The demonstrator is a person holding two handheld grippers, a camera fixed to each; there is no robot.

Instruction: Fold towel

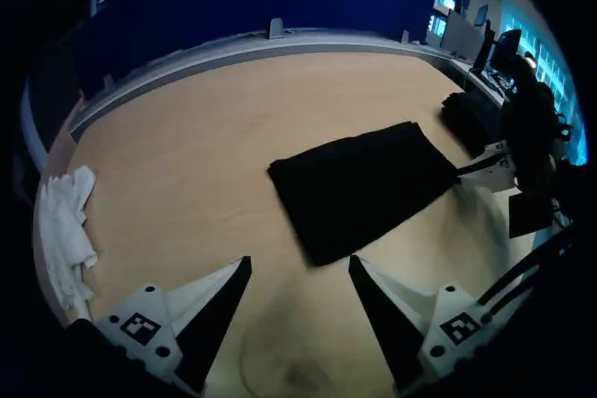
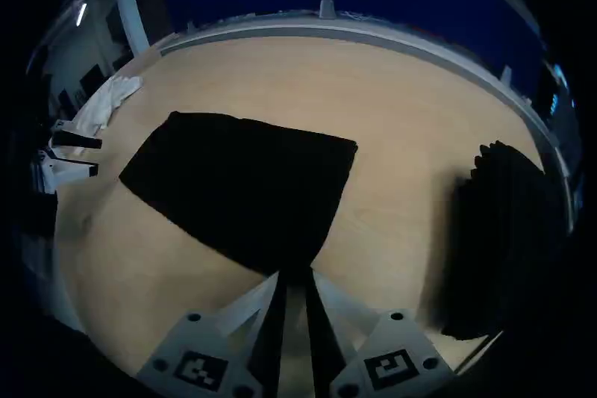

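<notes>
- While the black towel [image 1: 358, 189] lies flat on the pale wooden desk [image 1: 209, 137] as a rough four-sided shape, the left hand-held gripper [image 1: 298, 265] hangs just short of its near edge, fingers spread wide with nothing between them
- In the right gripper view, the right hand-held gripper [image 2: 295, 276] has its two fingers drawn close together on the towel's nearest corner, pinching the cloth at their tips
- Seen from the left gripper view, that same right hand-held gripper sits at the towel's far right corner, its fingertips meeting the fabric there
- A crumpled white cloth [image 1: 67, 234] lies at the desk's left edge in the left gripper view, well apart from the towel
- A pile of dark cloths [image 2: 507, 234] rests on the desk to the right of the towel in the right gripper view, near it but not touching
- A blue partition [image 1: 246, 2] runs along the far side of the desk
- At the left edge of the right gripper view, the left hand-held gripper shows near the white cloth
</notes>
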